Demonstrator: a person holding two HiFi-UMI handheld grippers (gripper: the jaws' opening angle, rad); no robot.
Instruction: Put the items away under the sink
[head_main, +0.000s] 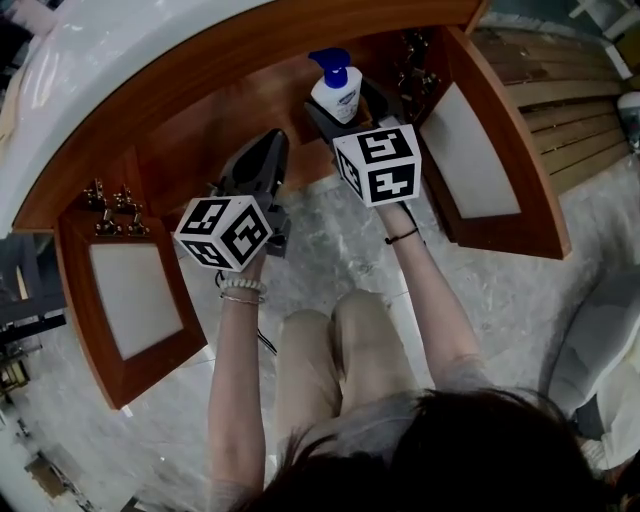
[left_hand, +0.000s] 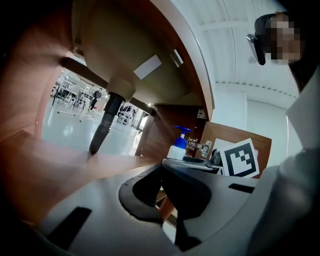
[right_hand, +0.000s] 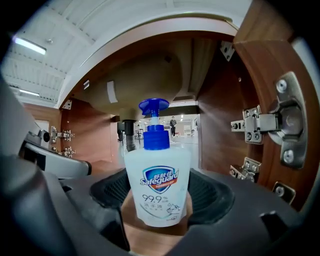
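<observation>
Closest to us, the right gripper (right_hand: 157, 200) has its jaws closed on the sides of a clear hand soap bottle (right_hand: 157, 172) with a blue pump, upright inside the open cabinet (head_main: 190, 140) below the sink basin (right_hand: 145, 75). We see the left gripper (left_hand: 162, 195) beside it, jaws together on nothing, facing the drain pipe (left_hand: 102, 127)

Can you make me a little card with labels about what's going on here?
Place: open cabinet under the sink
Right tool: shut on the soap bottle, which is upright with its blue pump on top
Left tool: shut, nothing in it
Cabinet doors: both swung open
Also inside: dark drain pipe
</observation>
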